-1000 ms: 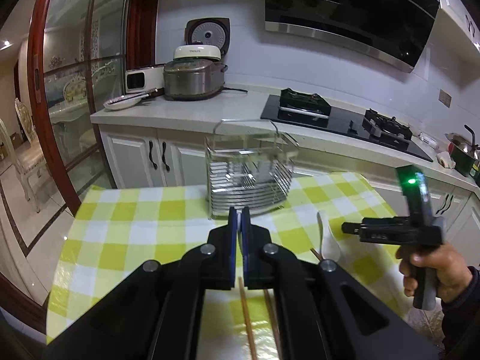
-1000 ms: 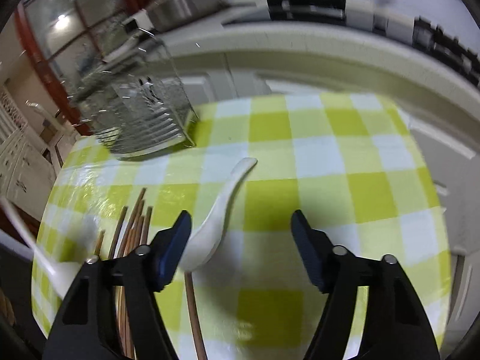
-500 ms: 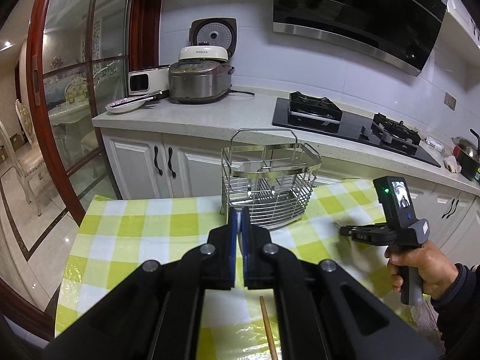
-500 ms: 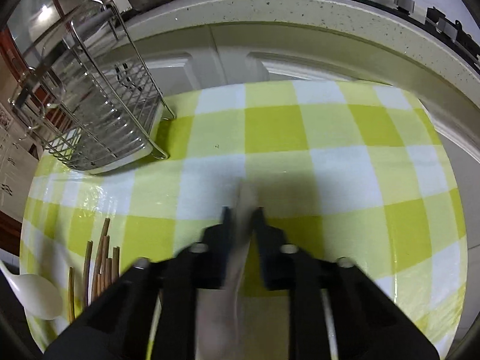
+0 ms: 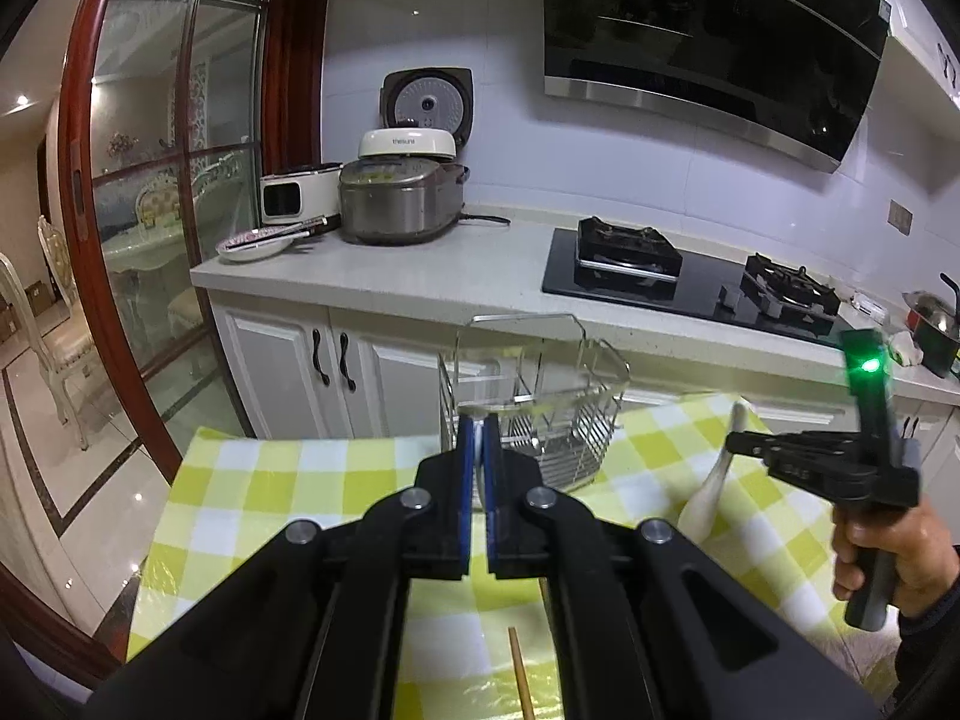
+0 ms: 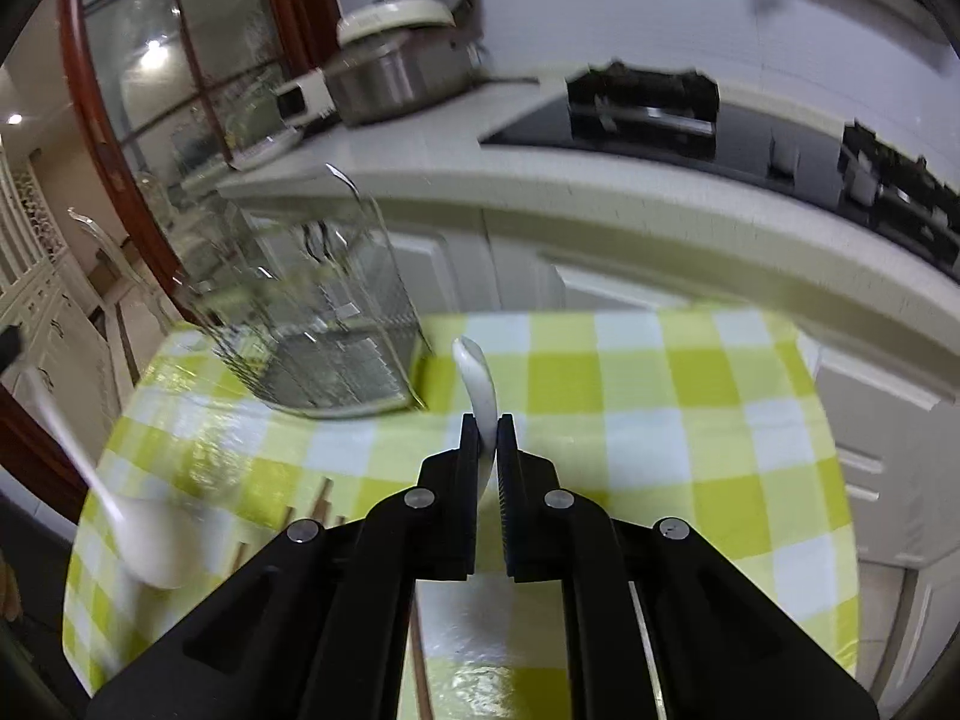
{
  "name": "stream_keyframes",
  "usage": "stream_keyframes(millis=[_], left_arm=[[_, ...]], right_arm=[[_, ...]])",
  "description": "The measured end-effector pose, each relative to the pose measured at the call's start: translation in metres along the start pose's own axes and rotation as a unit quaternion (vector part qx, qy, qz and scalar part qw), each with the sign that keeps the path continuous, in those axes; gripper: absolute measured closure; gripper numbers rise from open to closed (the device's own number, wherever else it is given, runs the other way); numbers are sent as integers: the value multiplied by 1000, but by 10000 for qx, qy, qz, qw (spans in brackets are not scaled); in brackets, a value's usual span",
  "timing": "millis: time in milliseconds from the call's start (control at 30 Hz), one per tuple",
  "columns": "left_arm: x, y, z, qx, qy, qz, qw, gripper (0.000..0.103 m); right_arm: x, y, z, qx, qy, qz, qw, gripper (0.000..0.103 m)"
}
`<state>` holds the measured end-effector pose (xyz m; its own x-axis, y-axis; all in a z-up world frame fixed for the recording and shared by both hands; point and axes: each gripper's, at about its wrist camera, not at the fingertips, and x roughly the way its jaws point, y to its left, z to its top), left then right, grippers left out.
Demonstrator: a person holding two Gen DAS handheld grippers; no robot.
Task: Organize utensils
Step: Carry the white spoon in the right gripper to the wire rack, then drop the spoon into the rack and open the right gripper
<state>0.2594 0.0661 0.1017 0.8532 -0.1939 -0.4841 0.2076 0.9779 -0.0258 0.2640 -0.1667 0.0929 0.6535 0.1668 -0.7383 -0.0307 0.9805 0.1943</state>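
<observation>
Yellow-checked tabletop (image 6: 660, 420) carries one wire utensil rack (image 6: 336, 354); two glossy white ceramic spoons, one clamped in each closed gripper: right (image 6: 489, 420) (image 6: 480, 384), left (image 5: 478, 429) (image 6: 144, 540).

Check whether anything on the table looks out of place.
Chopsticks lie loose on the cloth, outside the rack where utensils belong. Nothing looks spilled or damaged.

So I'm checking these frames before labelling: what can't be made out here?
- Left hand-held gripper: a white spoon hangs from it in the right wrist view, blurred; the left wrist view barely shows it.
- Right hand-held gripper's spoon: bowl hidden below the fingers there.
- Wire rack: contents blurred in the right wrist view.
- Chopsticks: cut off by gripper bodies in both views.
</observation>
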Motion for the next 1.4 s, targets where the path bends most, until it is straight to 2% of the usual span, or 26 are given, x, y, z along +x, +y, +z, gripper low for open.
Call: stream_keyframes(millis=[133, 433, 533, 667, 800, 1067, 1233, 1333, 1400], left_arm=[[-2, -1, 18, 3, -122, 110, 9999, 100], [-2, 11, 91, -8, -728, 534, 9959, 100], [6, 11, 115, 47, -907, 731, 9932, 100], [31, 9, 129, 75, -935, 878, 9917, 100], [61, 8, 125, 90, -911, 1028, 9905, 100], [123, 10, 88, -15, -684, 1182, 9906, 100], [146, 6, 64, 12, -510, 1269, 9906, 98], [152, 8, 55, -43, -403, 1241, 9914, 88], [153, 10, 52, -29, -377, 1254, 9914, 87]], right_arm=[[-17, 9, 24, -64, -152, 108, 9998, 94], [-64, 48, 110, -462, -802, 218, 9955, 94], [-67, 61, 135, -500, -981, 244, 9936, 94], [-48, 76, 150, -535, -984, 355, 9931, 94], [-14, 89, 149, -616, -895, 438, 9931, 94], [59, 84, 114, -627, -721, 203, 9952, 94], [76, 81, 97, -709, -794, 52, 9943, 94], [81, 76, 92, -705, -821, 9, 9941, 93], [84, 74, 89, -709, -770, -4, 9945, 92]])
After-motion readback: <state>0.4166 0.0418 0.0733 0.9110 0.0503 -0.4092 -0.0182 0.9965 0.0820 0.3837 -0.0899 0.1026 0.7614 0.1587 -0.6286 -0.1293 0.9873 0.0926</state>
